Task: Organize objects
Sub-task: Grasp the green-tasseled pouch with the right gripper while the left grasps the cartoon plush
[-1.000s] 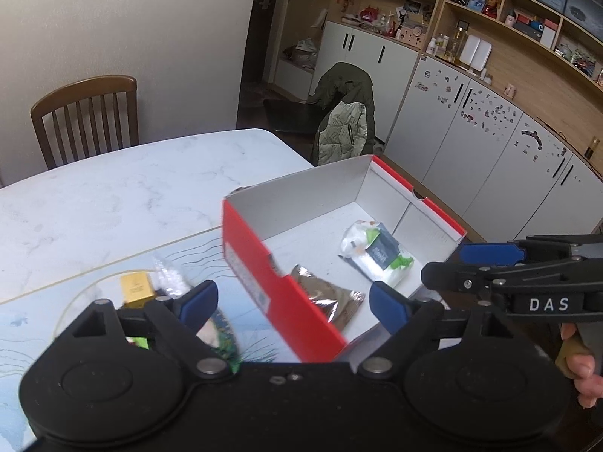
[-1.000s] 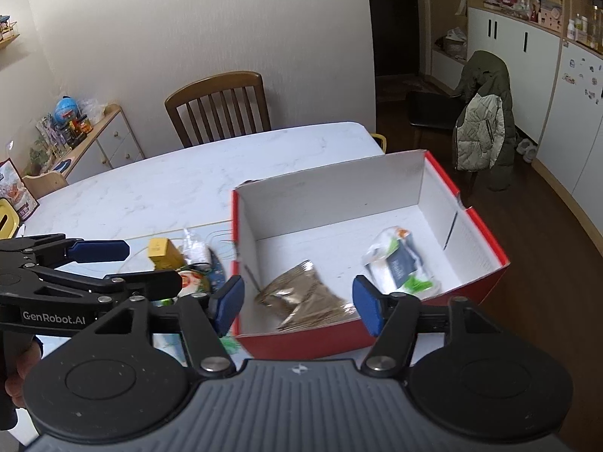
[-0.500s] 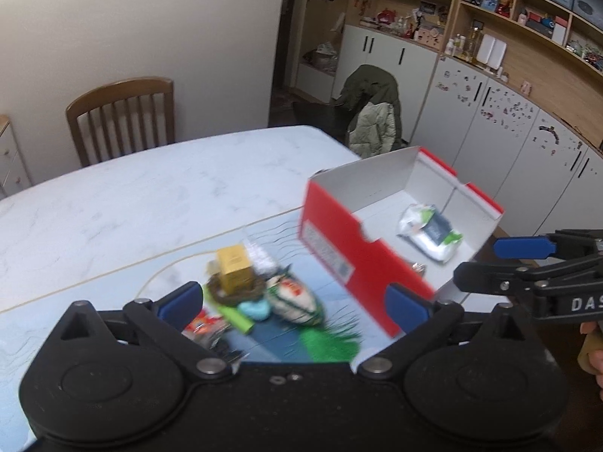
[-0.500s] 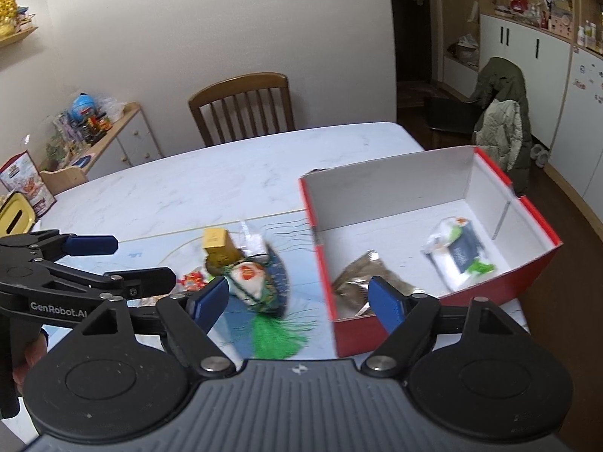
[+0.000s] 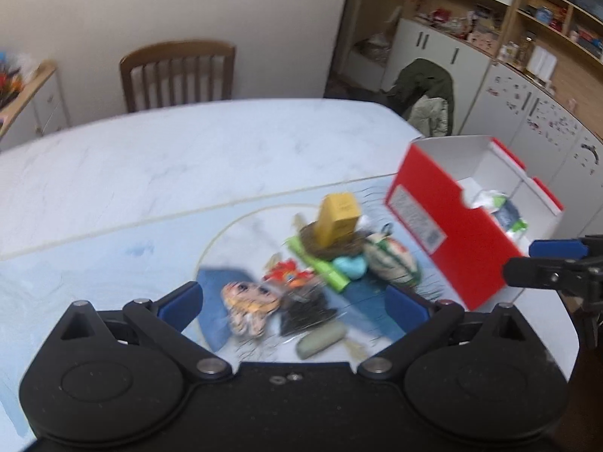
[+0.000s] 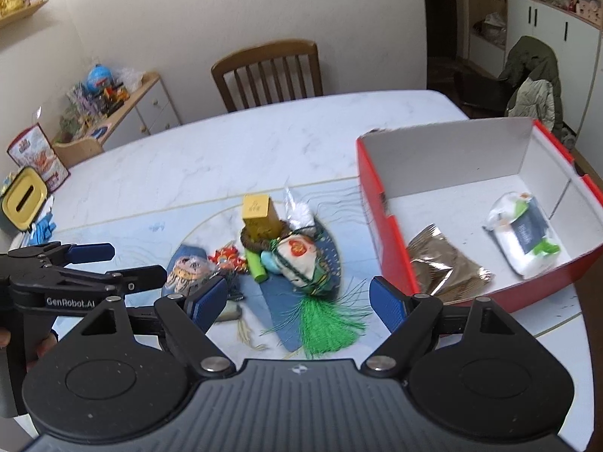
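Pile (image 6: 286,260) is seen on the worktop (image 6: 264,139) left of the box (image 6: 380,203), dead ahead of both grippers, left gripper (image 5: 294,303) judged slightly nearer; both sets of fingers are held wide apart, nothing gripped; pouch (image 6: 301,263) long axis runs near-far.

In the left wrist view we see the pile of small objects (image 5: 301,275) smeared by motion blur, the red box's (image 5: 452,233) near wall hiding most of its contents, and the right gripper (image 5: 557,260) cut off at the frame's right edge.
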Demonstrator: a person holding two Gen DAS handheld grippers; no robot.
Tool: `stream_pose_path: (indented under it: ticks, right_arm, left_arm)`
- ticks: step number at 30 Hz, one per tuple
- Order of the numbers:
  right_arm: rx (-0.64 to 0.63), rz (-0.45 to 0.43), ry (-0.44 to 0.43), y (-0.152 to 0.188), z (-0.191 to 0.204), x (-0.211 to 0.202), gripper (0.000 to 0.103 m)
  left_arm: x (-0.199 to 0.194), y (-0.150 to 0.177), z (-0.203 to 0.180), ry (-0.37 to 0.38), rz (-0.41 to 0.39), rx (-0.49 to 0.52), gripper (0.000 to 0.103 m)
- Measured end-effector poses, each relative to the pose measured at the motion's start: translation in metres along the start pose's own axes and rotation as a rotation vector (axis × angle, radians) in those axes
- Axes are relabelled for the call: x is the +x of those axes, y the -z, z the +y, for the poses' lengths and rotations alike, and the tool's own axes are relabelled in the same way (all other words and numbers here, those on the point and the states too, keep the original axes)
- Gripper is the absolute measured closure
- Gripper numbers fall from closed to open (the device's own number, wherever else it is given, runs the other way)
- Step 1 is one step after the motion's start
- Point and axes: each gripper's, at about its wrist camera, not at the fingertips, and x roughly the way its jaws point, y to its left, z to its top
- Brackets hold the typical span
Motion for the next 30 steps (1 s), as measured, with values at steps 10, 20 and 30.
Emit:
stream_pose_path:
  ticks: [10, 20, 30]
  right_arm:
    - [-0.065, 0.061, 0.004, -0.005, 0.016, 0.045, 0.02]
    - [-0.13, 0.109, 0.011, -0.007, 0.026, 0.093, 0.027]
    - [-0.175, 0.113, 0.066, -0.009, 0.023, 0.124, 0.043]
  left_arm:
    - [0.035, 0.014, 0.041, -0.032, 0.068, -0.111, 0.002]
    - [0.064, 0.022, 0.049, -0.043, 0.067, -0.057, 0.018]
    - [0.077, 0.024, 0.044, 0.006, 0.039, -0.015, 0.035]
